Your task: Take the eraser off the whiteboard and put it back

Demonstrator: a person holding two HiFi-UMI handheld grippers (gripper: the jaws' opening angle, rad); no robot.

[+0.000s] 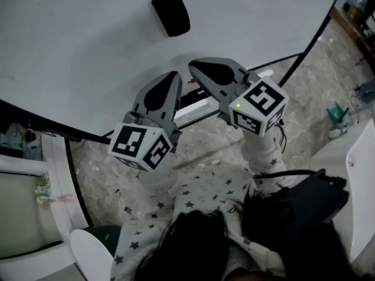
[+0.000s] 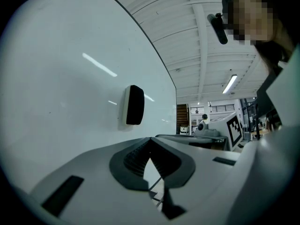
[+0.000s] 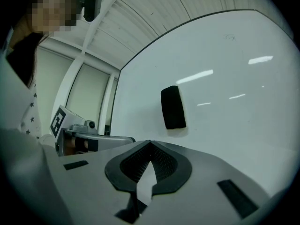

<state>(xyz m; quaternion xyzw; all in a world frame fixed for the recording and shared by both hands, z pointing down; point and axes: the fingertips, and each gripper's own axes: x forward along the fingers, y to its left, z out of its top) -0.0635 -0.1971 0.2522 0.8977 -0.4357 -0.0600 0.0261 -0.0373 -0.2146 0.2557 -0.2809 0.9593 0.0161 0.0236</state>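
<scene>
A black eraser point(image 1: 170, 13) sticks to the whiteboard point(image 1: 88, 45), with no gripper touching it. It also appears as the eraser point(image 2: 134, 105) in the left gripper view and the eraser point(image 3: 173, 108) in the right gripper view, ahead of both grippers and apart from them. My left gripper point(image 1: 174, 75) is shut and empty, its tips point(image 2: 150, 139) meeting. My right gripper point(image 1: 192, 65) is shut too, with nothing between its jaws, tips point(image 3: 150, 142) together. Both point toward the board, below the eraser.
The board's dark frame edge point(image 1: 316, 34) runs down the right; a marker tray point(image 1: 196, 107) lies under the grippers. Beyond are a stone-pattern floor point(image 1: 316, 92), a white table point(image 1: 357, 174) at right and a counter point(image 1: 23, 174) at left.
</scene>
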